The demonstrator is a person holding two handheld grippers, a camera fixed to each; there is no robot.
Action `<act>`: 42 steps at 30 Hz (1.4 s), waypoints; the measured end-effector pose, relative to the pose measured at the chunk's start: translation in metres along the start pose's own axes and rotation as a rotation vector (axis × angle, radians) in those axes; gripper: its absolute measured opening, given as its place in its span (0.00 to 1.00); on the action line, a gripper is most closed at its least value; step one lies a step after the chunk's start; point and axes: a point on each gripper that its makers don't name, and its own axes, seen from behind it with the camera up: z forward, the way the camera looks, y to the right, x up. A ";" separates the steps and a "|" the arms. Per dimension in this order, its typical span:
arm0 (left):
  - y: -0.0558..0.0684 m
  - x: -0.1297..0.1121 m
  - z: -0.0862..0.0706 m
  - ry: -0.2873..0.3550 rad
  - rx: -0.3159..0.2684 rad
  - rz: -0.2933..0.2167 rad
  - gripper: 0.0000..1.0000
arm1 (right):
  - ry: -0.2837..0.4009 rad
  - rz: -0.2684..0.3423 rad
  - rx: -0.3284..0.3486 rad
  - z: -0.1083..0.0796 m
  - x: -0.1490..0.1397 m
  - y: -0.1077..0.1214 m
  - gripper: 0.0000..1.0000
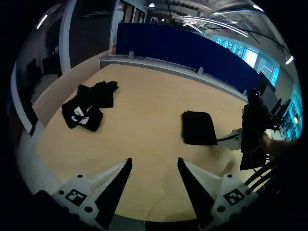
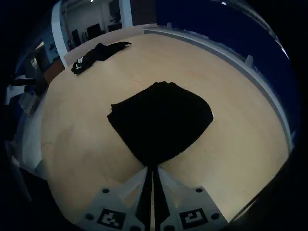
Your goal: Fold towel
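Towel (image 2: 161, 119) folded flat; right gripper (image 2: 152, 168) fingers together at near corner, left gripper (image 1: 154, 161) fingers apart; keep edges square, release without dragging cloth

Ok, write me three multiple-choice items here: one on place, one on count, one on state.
1. Where on the table is the crumpled black cloth? A) at the near edge B) dead centre C) toward the far left corner
2. How many black cloths lie on it? A) one B) two C) four
3. The left gripper is: A) open, empty B) shut on cloth C) shut, empty
C, it sits far off left; B, that cloth plus the folded towel; A, bare wood shows between its fingers.
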 end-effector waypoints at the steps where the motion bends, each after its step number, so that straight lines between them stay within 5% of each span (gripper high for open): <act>1: 0.001 0.001 0.000 0.001 -0.002 0.001 0.87 | 0.007 -0.004 -0.004 -0.002 0.003 0.001 0.02; 10: 0.004 0.014 0.000 0.021 -0.017 0.026 0.87 | 0.108 -0.026 -0.045 -0.040 0.063 0.017 0.02; 20: 0.012 0.035 -0.002 0.053 -0.048 0.057 0.87 | 0.214 -0.039 -0.082 -0.103 0.128 0.036 0.02; 42: 0.039 0.044 0.002 0.053 -0.113 0.108 0.87 | 0.242 -0.012 -0.181 -0.180 0.115 0.111 0.02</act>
